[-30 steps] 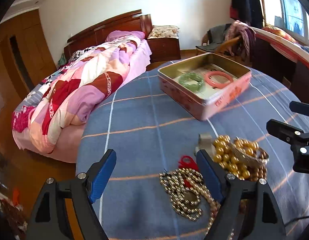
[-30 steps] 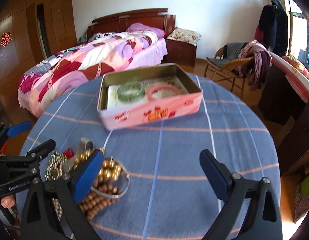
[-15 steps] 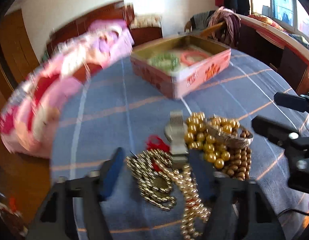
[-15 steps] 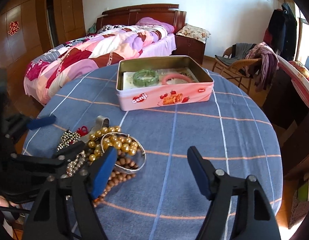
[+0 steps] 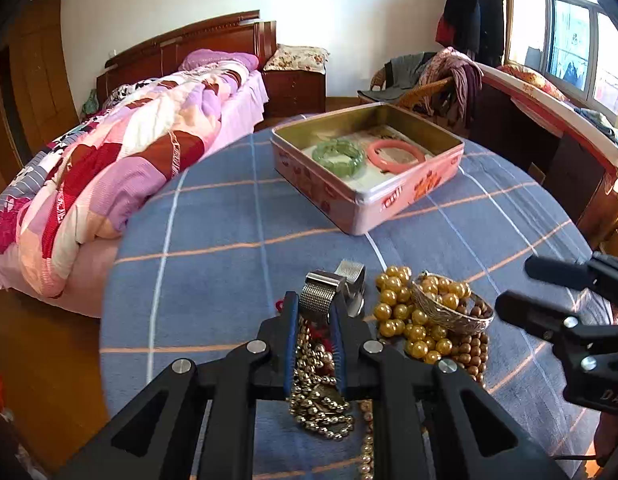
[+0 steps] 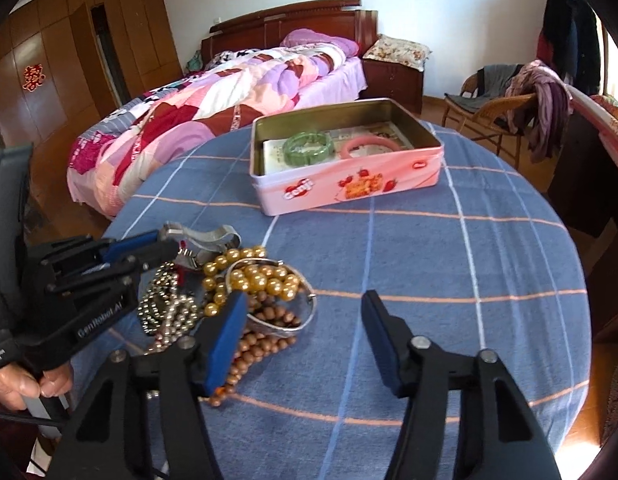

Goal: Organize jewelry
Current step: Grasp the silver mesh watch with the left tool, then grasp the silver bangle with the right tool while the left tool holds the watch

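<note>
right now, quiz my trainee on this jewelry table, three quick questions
1. True or false: the pink rectangular metal tin already holds a green bangle and a pink bangle.
2. What do the left gripper fingers clamp? A) silver mesh watch band B) gold bead strand C) brown wooden beads
3. Fill in: the right gripper is ___, with nothing held between its fingers.

Key:
1. True.
2. A: the silver mesh watch band; those fingers have just been closing on it.
3. Open; they have just been closing, beside the silver bangle on the jewelry pile.
</note>
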